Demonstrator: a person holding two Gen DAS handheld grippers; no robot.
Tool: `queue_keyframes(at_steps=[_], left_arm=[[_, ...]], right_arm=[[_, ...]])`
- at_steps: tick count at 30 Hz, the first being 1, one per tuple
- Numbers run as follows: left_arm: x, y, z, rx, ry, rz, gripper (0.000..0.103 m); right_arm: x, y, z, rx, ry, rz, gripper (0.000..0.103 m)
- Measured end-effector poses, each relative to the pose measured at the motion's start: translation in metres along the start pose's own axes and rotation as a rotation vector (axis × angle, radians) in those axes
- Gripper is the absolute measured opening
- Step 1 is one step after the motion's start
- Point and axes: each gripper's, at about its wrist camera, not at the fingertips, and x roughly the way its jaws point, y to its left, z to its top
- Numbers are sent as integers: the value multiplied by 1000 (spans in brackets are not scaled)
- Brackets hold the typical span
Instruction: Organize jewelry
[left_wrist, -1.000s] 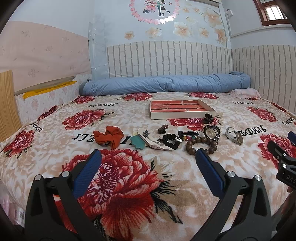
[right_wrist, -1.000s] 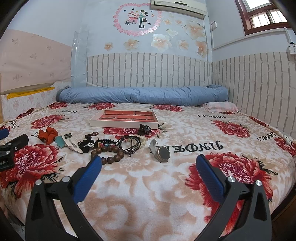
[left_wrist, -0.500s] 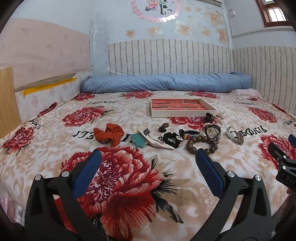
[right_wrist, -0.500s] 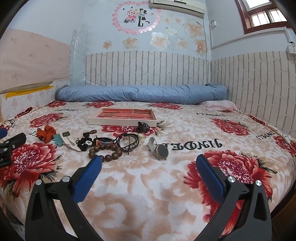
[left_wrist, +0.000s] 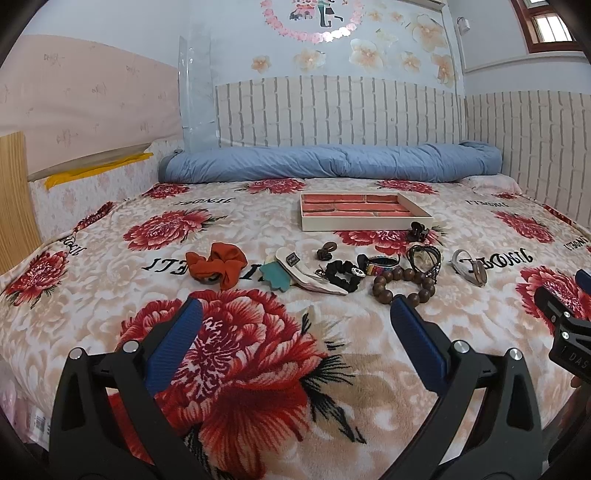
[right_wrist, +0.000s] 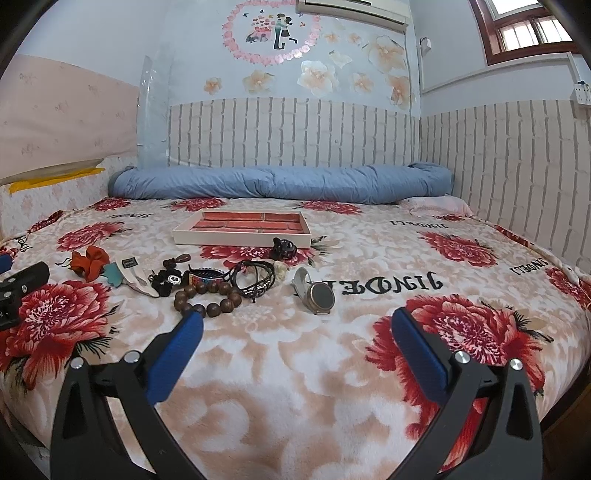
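Note:
A row of jewelry lies on the flowered bed. It holds an orange scrunchie (left_wrist: 218, 264), a black scrunchie (left_wrist: 341, 275), a wooden bead bracelet (left_wrist: 402, 286) (right_wrist: 207, 300), dark cord bracelets (right_wrist: 255, 277), a watch (right_wrist: 316, 291) (left_wrist: 469, 266) and a dark hair claw (right_wrist: 282, 248). A white tray with red compartments (left_wrist: 364, 225) (right_wrist: 243, 238) stands behind them. My left gripper (left_wrist: 293, 319) is open and empty, short of the items. My right gripper (right_wrist: 295, 332) is open and empty, near the bead bracelet and the watch.
A rolled blue duvet (left_wrist: 332, 166) lies along the far wall. A brick-pattern wall (right_wrist: 517, 177) runs on the right. A wooden board (left_wrist: 14, 199) stands at the left. The bed's near edge is below both grippers.
Both grippers have moved a little forward and down toward the jewelry. Both stay open and nothing on the bed has moved.

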Motion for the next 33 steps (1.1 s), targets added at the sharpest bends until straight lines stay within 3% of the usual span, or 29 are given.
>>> queue_keyframes(at_steps=[33], left_arm=[[0, -1, -2, 0, -1, 1, 98]], right_arm=[[3, 0, -3, -3, 10, 0, 99]])
